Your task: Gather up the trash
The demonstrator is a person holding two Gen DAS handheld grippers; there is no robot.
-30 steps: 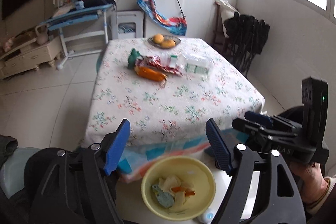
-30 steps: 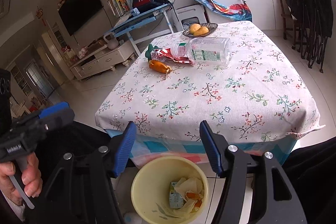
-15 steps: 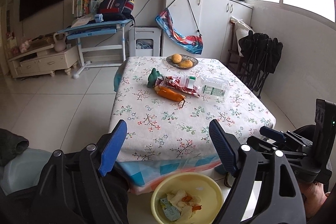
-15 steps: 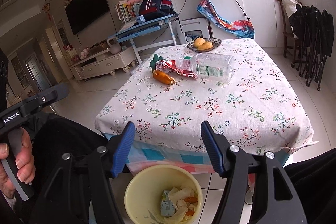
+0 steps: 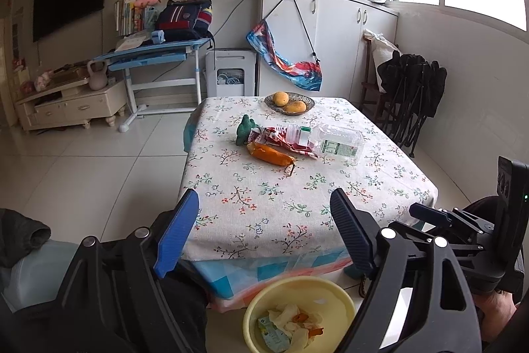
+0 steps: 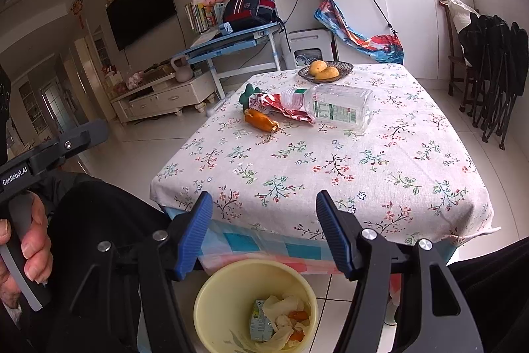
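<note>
Both tongs (image 5: 264, 234) (image 6: 264, 230) hang spread and empty near the bin (image 6: 256, 306); the bottle (image 6: 334, 108) on the surface (image 6: 330, 167) looks light, slippery, best pinched at its neck.

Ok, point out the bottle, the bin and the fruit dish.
bottle (image 6: 340, 108): right wrist view, on its label.
bin (image 6: 211, 303): right wrist view, on its bare inner wall.
fruit dish (image 5: 307, 100): left wrist view, on its right rim.
</note>
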